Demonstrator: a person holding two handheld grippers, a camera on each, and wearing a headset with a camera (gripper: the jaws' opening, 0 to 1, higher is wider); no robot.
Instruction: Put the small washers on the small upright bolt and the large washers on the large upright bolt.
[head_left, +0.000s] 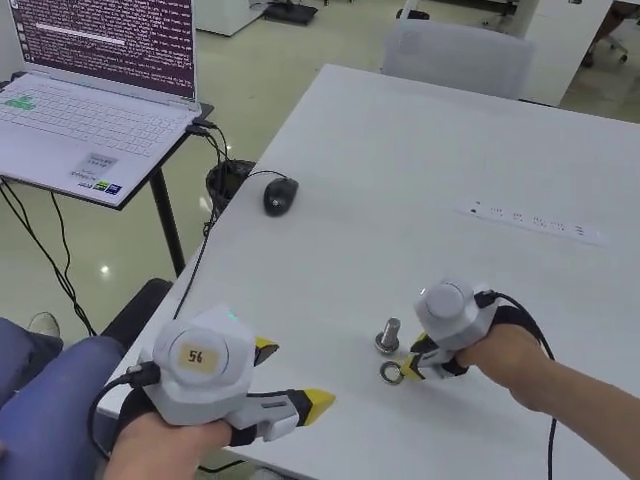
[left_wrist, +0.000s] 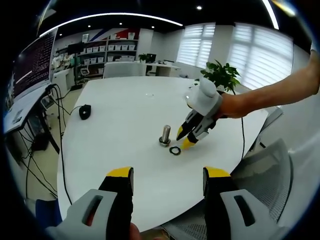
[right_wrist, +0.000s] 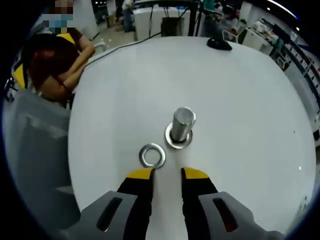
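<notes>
1. Head view:
   - The upright bolt (head_left: 388, 335) stands on the white table (head_left: 400, 180), its long axis vertical.
   - A loose washer (head_left: 391, 374) lies flat just beside the bolt, on the person's side.
   - The right gripper (head_left: 405, 368) has its tips down at that washer. Contact cannot be confirmed from here.
   - The left gripper (head_left: 293, 375) sits well apart, near the table's near edge, with its jaws spread wide and nothing between them.

2. Left gripper view:
   - The left gripper (left_wrist: 168, 172) looks across bare table between widely parted jaws.
   - The bolt (left_wrist: 165, 135) and the washer (left_wrist: 175, 150) lie far ahead of it.
   - The right gripper (left_wrist: 187, 137) is right at the washer, so it is clearly the nearer tool.

3. Right gripper view:
   - The right gripper (right_wrist: 167, 174) has its jaws narrowly parted, with nothing held.
   - The washer (right_wrist: 152, 156) lies flat just off the left jaw tip, slightly left of the line between the jaws.
   - The bolt (right_wrist: 182, 122) stands just beyond the washer and a little to the right.
   - There is a ring at the bolt's foot. It cannot be determined whether this is the bolt head or a seated washer.
   - Judgement: the gripper needs to shift slightly left to straddle the washer's rim. The washer must then be lifted clear above the bolt's top and lowered down its vertical axis.
</notes>
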